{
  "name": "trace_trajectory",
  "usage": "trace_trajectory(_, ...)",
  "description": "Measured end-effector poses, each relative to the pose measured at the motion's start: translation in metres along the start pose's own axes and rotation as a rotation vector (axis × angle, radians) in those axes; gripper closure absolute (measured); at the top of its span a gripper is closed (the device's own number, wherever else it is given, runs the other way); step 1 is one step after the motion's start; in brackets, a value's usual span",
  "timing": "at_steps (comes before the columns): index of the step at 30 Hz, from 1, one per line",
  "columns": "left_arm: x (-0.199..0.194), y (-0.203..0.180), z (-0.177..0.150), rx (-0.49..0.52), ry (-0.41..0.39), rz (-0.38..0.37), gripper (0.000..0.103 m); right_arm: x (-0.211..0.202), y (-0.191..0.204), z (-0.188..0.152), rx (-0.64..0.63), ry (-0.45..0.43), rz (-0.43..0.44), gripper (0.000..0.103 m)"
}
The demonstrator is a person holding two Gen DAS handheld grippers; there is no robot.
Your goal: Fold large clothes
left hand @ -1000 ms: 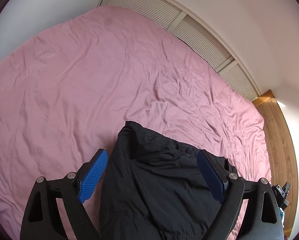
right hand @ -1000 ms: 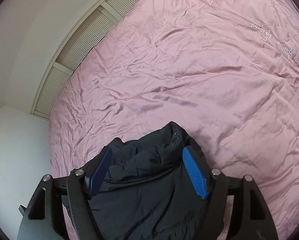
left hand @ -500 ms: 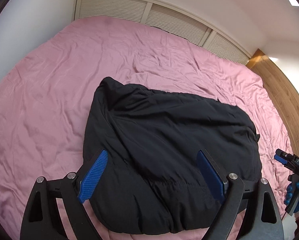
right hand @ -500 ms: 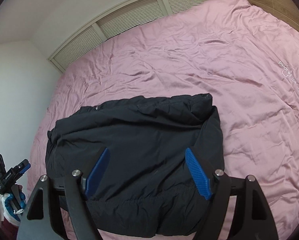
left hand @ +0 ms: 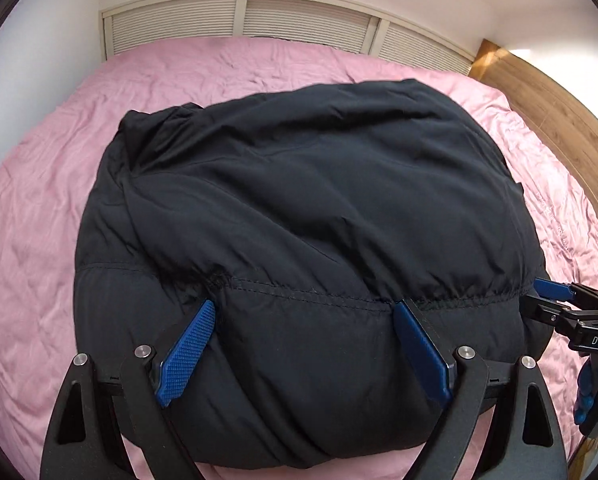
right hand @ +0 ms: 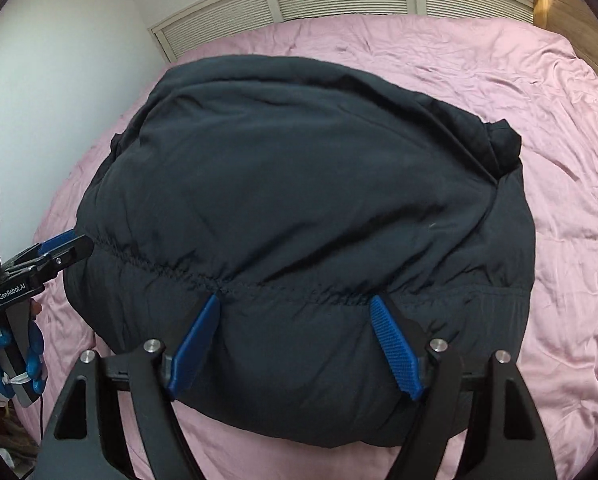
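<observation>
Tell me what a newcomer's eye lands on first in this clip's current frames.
The big puffy black jacket fills the middle of both views, bundled on the wrinkled pink bedsheet. Next come the blue pads of the left tool and right tool, spread wide at the jacket's near hem. Behind the bed runs a white louvered panel.

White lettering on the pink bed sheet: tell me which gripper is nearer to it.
Right. The right gripper sits at the black padded jacket's right side, the lettering just beyond; the left gripper straddles the hem farther left.
</observation>
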State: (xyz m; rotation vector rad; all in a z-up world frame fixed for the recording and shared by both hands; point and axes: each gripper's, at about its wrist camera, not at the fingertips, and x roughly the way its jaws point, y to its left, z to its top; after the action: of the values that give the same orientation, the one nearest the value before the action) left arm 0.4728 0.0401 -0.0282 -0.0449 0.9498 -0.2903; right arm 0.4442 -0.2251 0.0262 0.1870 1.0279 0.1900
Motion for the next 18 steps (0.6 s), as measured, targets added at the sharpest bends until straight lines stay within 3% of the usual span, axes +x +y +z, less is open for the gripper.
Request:
trace_trajectory(9, 0.059, -0.002, 0.051, 0.046, 0.004, 0.045, 0.005, 0.038, -0.016, 0.046, -0.007, -0.021, 0.000, 0.026)
trace_trajectory(18, 0.110, -0.010, 0.108, 0.073, 0.019, 0.090, 0.003, 0.083, -0.038, 0.096, 0.023, -0.033, -0.014, 0.025)
